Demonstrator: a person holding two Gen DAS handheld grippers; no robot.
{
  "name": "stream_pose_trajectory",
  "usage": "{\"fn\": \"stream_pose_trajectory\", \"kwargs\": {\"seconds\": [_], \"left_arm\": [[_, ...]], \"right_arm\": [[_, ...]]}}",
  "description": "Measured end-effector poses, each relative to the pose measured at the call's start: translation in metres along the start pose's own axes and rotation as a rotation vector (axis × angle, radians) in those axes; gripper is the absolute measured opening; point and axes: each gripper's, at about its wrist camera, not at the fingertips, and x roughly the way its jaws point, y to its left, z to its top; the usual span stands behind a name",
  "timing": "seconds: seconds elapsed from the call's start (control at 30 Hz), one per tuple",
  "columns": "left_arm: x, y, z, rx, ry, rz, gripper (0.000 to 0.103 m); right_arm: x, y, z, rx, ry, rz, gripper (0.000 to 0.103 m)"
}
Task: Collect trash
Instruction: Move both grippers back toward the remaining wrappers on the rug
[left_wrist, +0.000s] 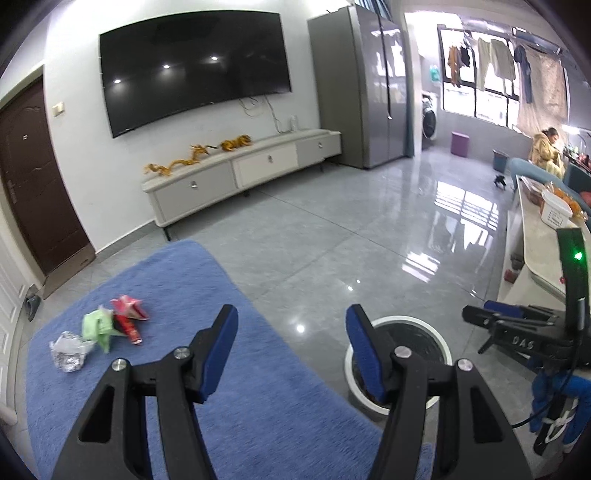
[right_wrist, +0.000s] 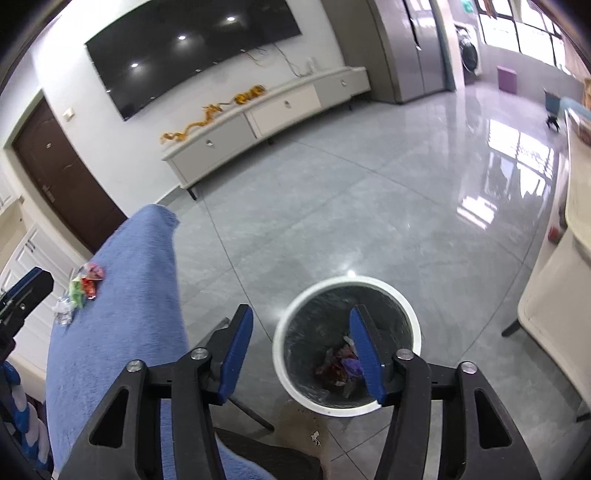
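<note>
On a blue cloth (left_wrist: 229, 387) lie a crumpled silver foil (left_wrist: 68, 350), a green wrapper (left_wrist: 96, 328) and a red wrapper (left_wrist: 129, 314), to the left of my left gripper (left_wrist: 291, 317). That gripper is open with nothing between its blue pads. A white-rimmed bin (right_wrist: 347, 347) stands on the floor with several wrappers (right_wrist: 341, 363) in its bottom. My right gripper (right_wrist: 301, 317) hangs above the bin's left rim, open and empty. The same trash pile (right_wrist: 81, 291) shows small at the left of the right wrist view.
Grey tiled floor (left_wrist: 332, 240) stretches to a TV cabinet (left_wrist: 240, 170) and a fridge (left_wrist: 365, 88). A pale table (left_wrist: 535, 243) with a white basket (left_wrist: 556, 212) runs along the right. A person (left_wrist: 546, 147) sits far back right.
</note>
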Motion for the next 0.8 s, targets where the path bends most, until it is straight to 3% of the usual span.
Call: {"fn": "stream_pose_trajectory", "kwargs": {"seconds": [0.23, 0.43, 0.8], "left_arm": [[-0.029, 0.032, -0.013, -0.045, -0.040, 0.054, 0.059], [-0.058, 0.080, -0.031, -0.118, -0.058, 0.112, 0.059], [-0.103, 0.216, -0.055, -0.265, -0.076, 0.347, 0.059]], "right_arm": [[-0.031, 0.048, 0.005, -0.129, -0.053, 0.041, 0.039], [-0.061, 0.092, 0.008, -0.222, -0.104, 0.078, 0.039], [-0.101, 0.179, 0.028, -0.402, -0.182, 0.191, 0.039]]}}
